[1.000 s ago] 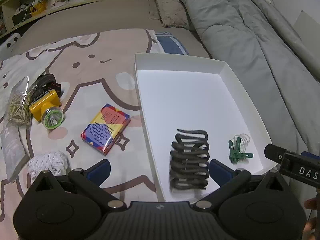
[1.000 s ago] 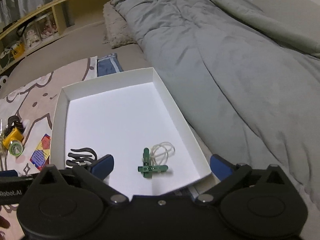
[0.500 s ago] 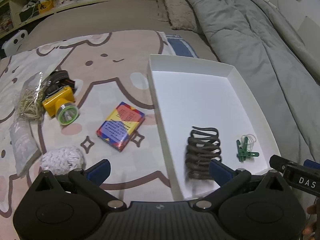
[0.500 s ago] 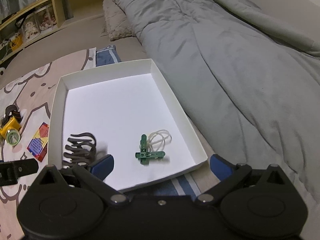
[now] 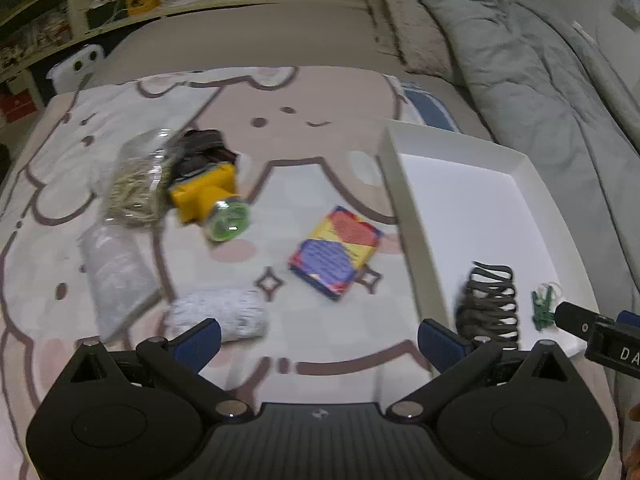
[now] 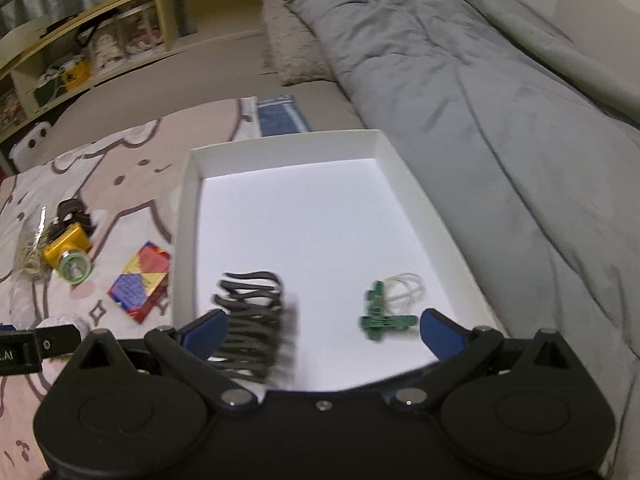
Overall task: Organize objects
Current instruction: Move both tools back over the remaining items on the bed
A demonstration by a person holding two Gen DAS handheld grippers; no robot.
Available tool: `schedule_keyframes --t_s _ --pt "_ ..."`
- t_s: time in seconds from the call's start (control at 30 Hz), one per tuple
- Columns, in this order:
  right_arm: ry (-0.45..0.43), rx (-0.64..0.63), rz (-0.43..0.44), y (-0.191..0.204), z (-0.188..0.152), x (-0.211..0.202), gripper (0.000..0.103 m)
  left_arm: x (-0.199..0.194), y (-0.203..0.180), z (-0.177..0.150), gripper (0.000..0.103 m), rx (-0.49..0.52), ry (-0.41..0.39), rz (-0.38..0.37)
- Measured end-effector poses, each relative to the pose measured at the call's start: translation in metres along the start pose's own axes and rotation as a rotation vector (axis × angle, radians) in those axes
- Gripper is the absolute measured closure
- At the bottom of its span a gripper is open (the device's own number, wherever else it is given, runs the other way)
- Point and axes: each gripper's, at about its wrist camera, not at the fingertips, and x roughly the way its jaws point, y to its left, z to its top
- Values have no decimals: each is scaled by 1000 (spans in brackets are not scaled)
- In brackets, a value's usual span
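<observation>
In the left wrist view, one white tray (image 5: 404, 200) is seen on a bed, lying on a cartoon-printed blanket (image 5: 304, 140), with one black coiled cord (image 5: 490, 300) and one cluster of green clothespegs (image 5: 543, 307) inside it near its close end. Five things are counted on the blanket left of the tray: one yellow headlamp (image 5: 206, 196), one clear bag of rubber bands (image 5: 136, 184), one colourful card box (image 5: 336, 254), one white bundle of string (image 5: 224, 312) and one flat grey packet (image 5: 116, 276). The left gripper (image 5: 318, 338) is held above the blanket with its blue fingers (image 5: 198, 338) spread wide and nothing between them; the tip of the other tool intrudes at the right edge. In the right wrist view, the same tray (image 6: 186, 216) is seen with a grey duvet (image 6: 500, 120) just beside it on the right. The right gripper (image 6: 322, 330) hovers over the tray's near end, fingers (image 6: 442, 330) spread wide and empty, with the cord (image 6: 256, 312) and pegs (image 6: 380, 318) between them.
</observation>
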Motion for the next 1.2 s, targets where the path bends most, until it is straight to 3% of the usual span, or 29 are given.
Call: schedule_keyframes --t_s 0.47,0.8,1.0,1.2 --pt "-6 -64 107 57 -4 7 0 -15 81 -6 0 -81 -13 81" --pt "-46 -95 220 90 -14 10 0 -25 118 -5 0 -140 -92 112" --pt "-104 -46 324 115 -24 7 0 -14 139 5 0 -154 -139 158" --pt "-114 13 391 154 -42 15 0 10 163 9 0 -217 -95 142"
